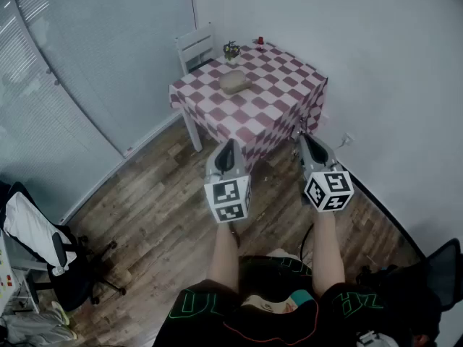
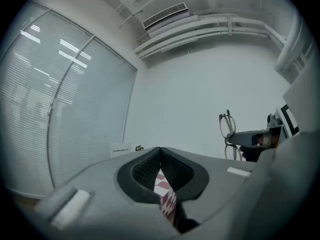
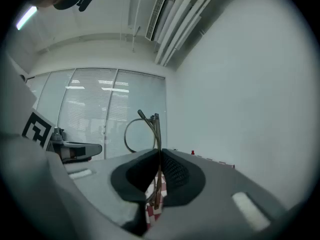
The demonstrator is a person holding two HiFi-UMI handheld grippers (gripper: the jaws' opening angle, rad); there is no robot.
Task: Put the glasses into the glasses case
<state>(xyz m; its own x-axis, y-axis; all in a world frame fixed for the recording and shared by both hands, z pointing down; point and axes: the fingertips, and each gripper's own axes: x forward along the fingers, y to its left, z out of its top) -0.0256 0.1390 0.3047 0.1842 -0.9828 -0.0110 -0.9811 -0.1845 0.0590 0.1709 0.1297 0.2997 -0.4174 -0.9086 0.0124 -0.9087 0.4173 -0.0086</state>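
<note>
**Item 1.** Thin, round-lensed wire glasses [image 3: 156, 134]: held in the air, off the table. They were pinched edge-on by the frame in the right claw [image 3: 159, 151], which was closed on them, with one lens ring rising above the jaws.

**Item 2.** Grey-beige oval glasses case [image 1: 235, 82]: lying near the middle of the far left edge of the square table draped in a red-and-white chequered cloth [image 1: 269, 101]. It appeared shut, though it was too small for that to be confirmed.

**Item 3.** Left claw [image 2: 160, 151]: jaws closed together, with nothing held between them. Both claws were held short of the table's near corner, well apart from the case.

**Item 4.** Small potted plant [image 1: 231, 50]: standing at the far corner, near the case.

**Hazards noted:**
- The thin wire was gripped at one narrow spot, so the glasses could be twisted or let slip on the way in.
- If the case was indeed shut, the lid would have to be opened by the empty left claw. A light case could be pushed toward the far left edge or against the plant.
- A folded temple or a lens could be caught on the case rim if the glasses were lowered at a tilt.
</note>
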